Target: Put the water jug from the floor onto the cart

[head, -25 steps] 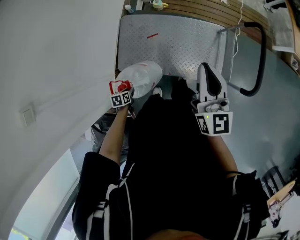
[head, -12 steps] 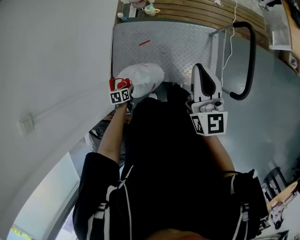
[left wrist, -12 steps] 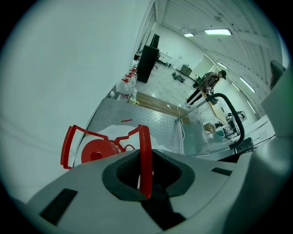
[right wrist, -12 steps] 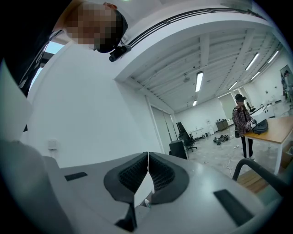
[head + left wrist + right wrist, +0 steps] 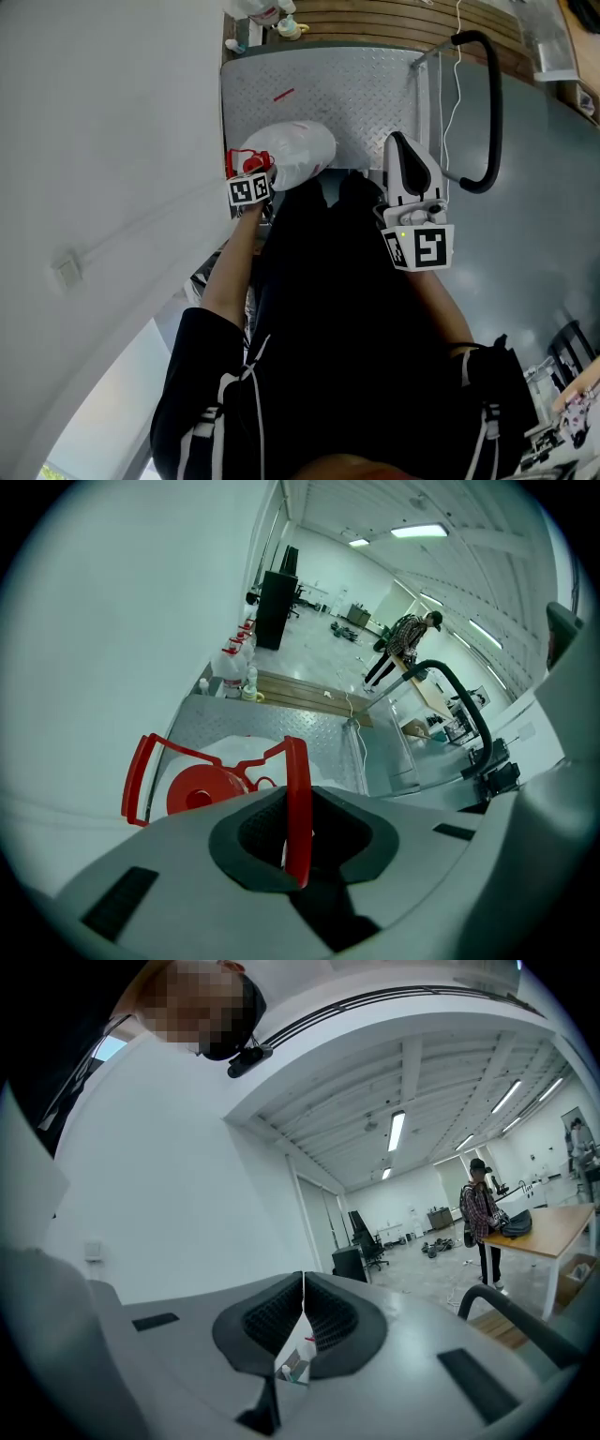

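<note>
Carrying stage, jug not set down yet. White wall (image 5: 112, 141) runs along the left side, very near the load. Cart (image 5: 366, 84) sits ahead, bare checker-plate metal deck, black push bar (image 5: 492, 112) on its right side.

Water jug (image 5: 295, 150) is off the floor, lying tilted, hanging over the near left corner of the cart deck, just beside the wall. Can't tell if its body touches the deck.

Left gripper (image 5: 251, 171) points steeply down, jaws clenched on the jug's thin red carry handle (image 5: 295, 808); the strap runs straight through the pad gap. Red cap (image 5: 197, 789) shows just beyond the jaws, facing the camera. Right gripper (image 5: 410, 159) is held level over the cart's near edge, jaws pressed together with nothing between them, not helping with the load.

Risks, as judgement:
- All the weight hangs on one narrow strap in one grip. A swing or jerk could slide it out of the pads and drop the jug.
- Jug hangs tilted near the wall, so a sideways swing could knock it there and twist the handle in the jaws.
- Letting go this near the deck corner could let the jug roll or tip off onto the floor. It likely needs to go further in and upright.
- Bumping the cart might roll it away.
</note>
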